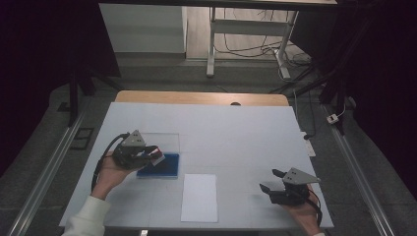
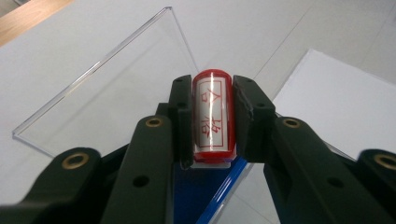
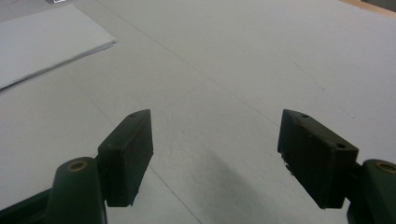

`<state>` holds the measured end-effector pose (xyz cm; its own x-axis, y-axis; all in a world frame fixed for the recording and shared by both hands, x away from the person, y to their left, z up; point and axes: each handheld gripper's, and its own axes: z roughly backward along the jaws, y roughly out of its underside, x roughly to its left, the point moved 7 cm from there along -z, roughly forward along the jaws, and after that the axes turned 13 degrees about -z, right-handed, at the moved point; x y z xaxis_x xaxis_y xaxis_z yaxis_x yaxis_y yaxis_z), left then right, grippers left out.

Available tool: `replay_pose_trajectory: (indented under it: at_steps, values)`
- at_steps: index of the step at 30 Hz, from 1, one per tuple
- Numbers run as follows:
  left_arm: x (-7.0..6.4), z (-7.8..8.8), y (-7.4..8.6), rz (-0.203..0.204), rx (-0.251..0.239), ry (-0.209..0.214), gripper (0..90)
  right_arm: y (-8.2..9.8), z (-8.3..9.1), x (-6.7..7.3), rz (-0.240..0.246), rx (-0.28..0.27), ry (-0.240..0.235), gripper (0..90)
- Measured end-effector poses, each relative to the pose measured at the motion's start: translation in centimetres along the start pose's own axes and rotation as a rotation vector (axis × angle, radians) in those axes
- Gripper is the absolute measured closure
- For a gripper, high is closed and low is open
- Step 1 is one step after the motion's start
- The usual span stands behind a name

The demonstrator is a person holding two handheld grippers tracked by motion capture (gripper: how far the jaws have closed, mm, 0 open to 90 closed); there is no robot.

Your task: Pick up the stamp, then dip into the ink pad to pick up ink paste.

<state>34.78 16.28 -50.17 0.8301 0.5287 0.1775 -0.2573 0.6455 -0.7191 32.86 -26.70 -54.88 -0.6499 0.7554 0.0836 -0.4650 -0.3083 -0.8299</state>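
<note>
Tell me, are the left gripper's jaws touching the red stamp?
Touching. In the left gripper view, the left gripper has both black jaws pressed flush against the sides of the red stamp, with no gap on either side.

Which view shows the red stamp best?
The left gripper view: the red stamp sits close up, clamped between the left gripper jaws, its red characters legible. The high view gives just a small pale speck at that gripper's tips over the blue case.
</note>
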Motion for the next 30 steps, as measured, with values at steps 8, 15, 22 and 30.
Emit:
replay_pose_trajectory:
  at_steps: [8,15,22,30]
  values:
    - [0.0,-0.4,-0.1,-0.001,0.008,0.002,70.6,0.0,0.0,0.0,-0.001,0.002,-0.003,26.6]
    - [0.2,-1.4,0.0,-0.002,0.037,-0.003,70.6,0.0,0.0,0.1,-0.002,0.0,-0.003,26.9]
    - [0.5,-2.5,0.5,0.002,0.07,0.006,70.6,0.1,-0.1,0.1,-0.004,0.009,-0.003,27.1]
    - [0.4,-3.3,1.0,-0.003,0.118,0.02,70.6,0.2,-0.1,0.0,-0.01,0.005,0.003,27.3]
